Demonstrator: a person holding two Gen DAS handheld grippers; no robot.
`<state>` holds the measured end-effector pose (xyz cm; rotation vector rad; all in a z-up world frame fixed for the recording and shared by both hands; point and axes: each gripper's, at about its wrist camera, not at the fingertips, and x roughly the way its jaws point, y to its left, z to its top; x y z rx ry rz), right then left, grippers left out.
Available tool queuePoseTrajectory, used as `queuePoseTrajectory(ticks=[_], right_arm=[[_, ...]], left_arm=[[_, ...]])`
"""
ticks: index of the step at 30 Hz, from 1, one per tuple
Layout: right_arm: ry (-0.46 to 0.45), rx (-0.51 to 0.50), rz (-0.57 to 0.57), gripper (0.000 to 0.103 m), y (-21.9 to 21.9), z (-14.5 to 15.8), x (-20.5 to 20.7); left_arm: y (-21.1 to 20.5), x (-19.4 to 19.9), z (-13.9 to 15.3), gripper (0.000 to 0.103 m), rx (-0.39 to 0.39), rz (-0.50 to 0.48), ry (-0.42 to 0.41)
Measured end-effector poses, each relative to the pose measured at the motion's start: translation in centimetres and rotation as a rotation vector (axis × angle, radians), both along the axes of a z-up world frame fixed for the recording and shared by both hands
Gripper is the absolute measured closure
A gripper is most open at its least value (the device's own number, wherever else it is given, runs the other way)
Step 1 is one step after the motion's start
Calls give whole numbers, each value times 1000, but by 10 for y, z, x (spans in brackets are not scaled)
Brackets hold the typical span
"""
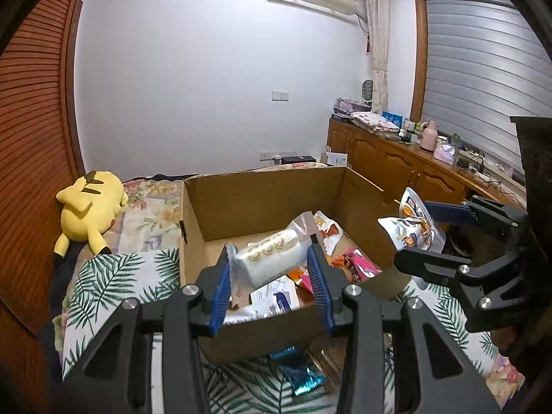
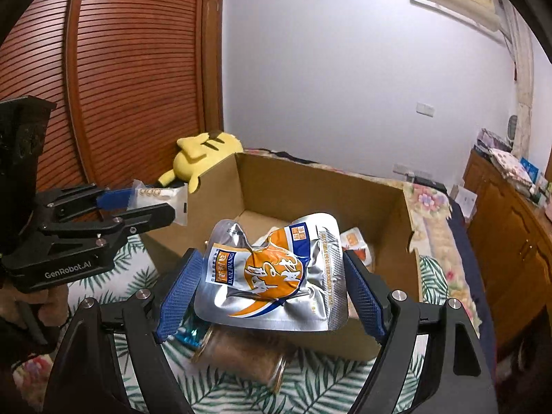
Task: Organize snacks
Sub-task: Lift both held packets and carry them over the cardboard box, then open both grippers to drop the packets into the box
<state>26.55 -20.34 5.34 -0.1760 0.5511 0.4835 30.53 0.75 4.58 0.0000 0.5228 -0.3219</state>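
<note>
An open cardboard box (image 1: pixel 241 200) sits on the bed and holds several snack packets (image 1: pixel 348 262). My left gripper (image 1: pixel 270 265) is shut on a white cake packet (image 1: pixel 272 258) and holds it above the box's near edge; it also shows in the right wrist view (image 2: pixel 162 200). My right gripper (image 2: pixel 269 289) is shut on a silver and orange snack pouch (image 2: pixel 276 276), held over the box's (image 2: pixel 310 193) near side. The pouch also shows in the left wrist view (image 1: pixel 414 227) at the box's right wall.
A blue packet (image 1: pixel 303 379) and a brown jar (image 2: pixel 241 352) lie on the leaf-print bedcover (image 1: pixel 114 276) in front of the box. A yellow plush toy (image 1: pixel 89 214) lies left of the box. A wooden cabinet (image 1: pixel 396 162) with clutter stands at the right.
</note>
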Motion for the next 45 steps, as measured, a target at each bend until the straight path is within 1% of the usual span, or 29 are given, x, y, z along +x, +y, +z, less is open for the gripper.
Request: queuePoseTrajectory(ticks=[8,14,23,26,32,38,42,45], right_arm=[[16,10,-2,20,-1,-15,34],[36,35,-8,20,-8,-32,52],[72,60,-16,20,-15,-44,68],[84,69,-16,20,-16,-48,72],[100,88,-12,19,-18,-50,75],[104,101,-18,18,-23,-52,77],[86,95,-33,17,-24,-49,71],[67,96,-17,17,-24,-44,60]], left_arm=[[-3,34,-6,63,8,-3,5],[-9,53,-21,63,11,-8,29],[-18,66,-37,62,19,-7,49],[-20,69,-40,61,21,-5,55],[-23,69,-44,51,36,9,41],[-21,65,-43,46,19,7,42],[-17,55,-41,45,13,17,35],[-14,40,-36,43,8,20,3]])
